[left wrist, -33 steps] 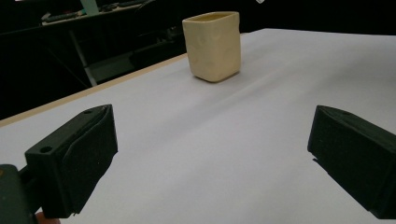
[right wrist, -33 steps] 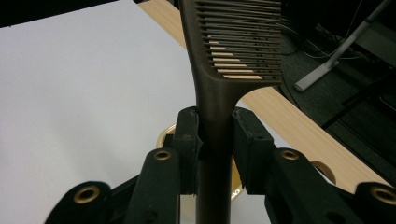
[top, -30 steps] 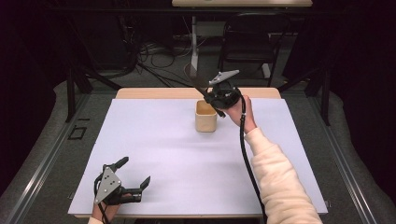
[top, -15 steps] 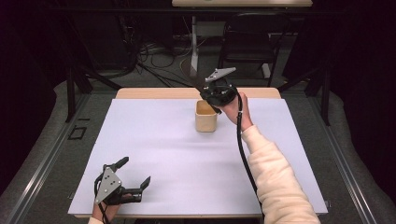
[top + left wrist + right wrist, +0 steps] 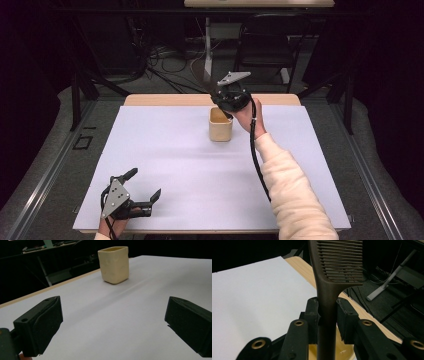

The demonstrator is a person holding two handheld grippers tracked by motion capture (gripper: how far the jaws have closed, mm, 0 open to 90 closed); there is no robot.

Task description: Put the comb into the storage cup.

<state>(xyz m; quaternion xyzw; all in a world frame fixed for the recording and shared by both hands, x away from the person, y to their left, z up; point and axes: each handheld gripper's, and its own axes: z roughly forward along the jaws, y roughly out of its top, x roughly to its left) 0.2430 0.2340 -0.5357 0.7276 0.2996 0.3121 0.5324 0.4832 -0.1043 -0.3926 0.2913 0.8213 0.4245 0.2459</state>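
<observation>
A cream cup (image 5: 220,125) stands upright at the back middle of the white table top (image 5: 165,160); the left gripper view has the same cup (image 5: 114,263) far ahead. My right gripper (image 5: 218,96) hovers just above the cup's back rim, shut on the handle of a dark brown comb (image 5: 339,260). The comb's teeth (image 5: 202,75) point up and away, and its handle runs down toward the cup's opening (image 5: 344,351). My left gripper (image 5: 145,183) rests near the table's front left corner, open with nothing between its fingers (image 5: 40,325).
A strip of wooden table edge (image 5: 165,100) shows behind the white top. Beyond it lie a dark floor with cables (image 5: 160,60), a stand and a chair (image 5: 270,45). A sleeved right forearm (image 5: 290,185) crosses the table's right half.
My right gripper has drifted slightly left and up with the comb, staying over the cup. The left gripper has not moved.
</observation>
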